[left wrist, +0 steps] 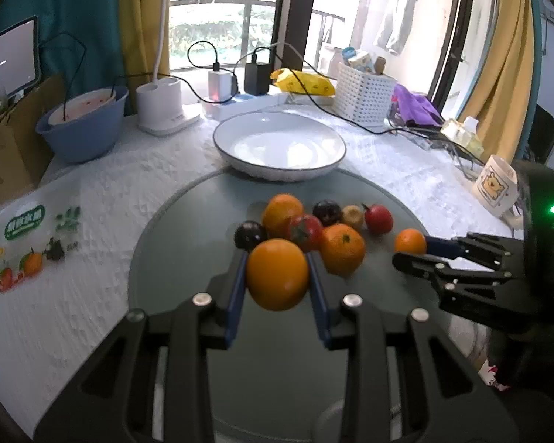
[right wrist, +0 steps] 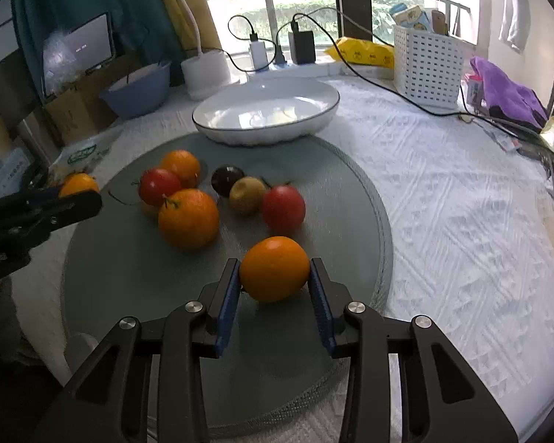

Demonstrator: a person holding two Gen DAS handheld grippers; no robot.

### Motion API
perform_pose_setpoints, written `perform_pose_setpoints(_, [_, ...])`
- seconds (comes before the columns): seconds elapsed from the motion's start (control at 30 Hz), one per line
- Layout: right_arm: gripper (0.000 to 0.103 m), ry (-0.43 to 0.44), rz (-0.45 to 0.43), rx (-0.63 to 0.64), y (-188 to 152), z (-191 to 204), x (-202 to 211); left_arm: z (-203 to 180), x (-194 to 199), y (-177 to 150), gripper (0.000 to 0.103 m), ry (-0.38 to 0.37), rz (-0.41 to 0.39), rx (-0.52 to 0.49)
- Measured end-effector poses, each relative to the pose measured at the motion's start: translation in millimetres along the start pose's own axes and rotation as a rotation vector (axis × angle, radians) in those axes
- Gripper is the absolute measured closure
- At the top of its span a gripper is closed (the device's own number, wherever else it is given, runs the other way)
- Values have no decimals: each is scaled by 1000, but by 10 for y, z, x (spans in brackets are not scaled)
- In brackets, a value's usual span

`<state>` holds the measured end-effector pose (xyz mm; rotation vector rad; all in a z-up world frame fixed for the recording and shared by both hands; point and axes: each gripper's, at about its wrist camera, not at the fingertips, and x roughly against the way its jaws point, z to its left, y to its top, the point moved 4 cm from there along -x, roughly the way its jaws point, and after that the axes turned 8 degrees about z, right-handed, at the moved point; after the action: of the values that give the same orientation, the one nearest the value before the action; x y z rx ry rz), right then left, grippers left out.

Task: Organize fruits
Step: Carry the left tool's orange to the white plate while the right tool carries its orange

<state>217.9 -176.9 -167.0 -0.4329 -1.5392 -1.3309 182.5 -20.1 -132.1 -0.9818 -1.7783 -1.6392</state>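
Green lettering on the printed plastic bag point(left wrist: 18, 247) is too blurred to read. Beyond the round grey mat point(left wrist: 188, 243), the white dark-rimmed dish point(left wrist: 279, 144) looks bare. Left gripper point(left wrist: 277, 271) grips a smooth orange point(left wrist: 277, 275); right gripper point(right wrist: 274, 277) clasps another orange point(right wrist: 274, 268), loose fruits point(right wrist: 218, 195) clustered on the mat.

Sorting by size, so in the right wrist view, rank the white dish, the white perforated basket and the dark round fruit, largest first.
1. White dish with dark rim.
2. White perforated basket, though distance makes this unsure.
3. Dark round fruit, plainly smallest.
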Motion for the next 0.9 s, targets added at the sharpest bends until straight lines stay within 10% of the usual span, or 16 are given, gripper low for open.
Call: perform_pose_setpoints(0.9, [64,0,-85,59,882,-65,-84,199,-305,646,70,-6,-47,-13])
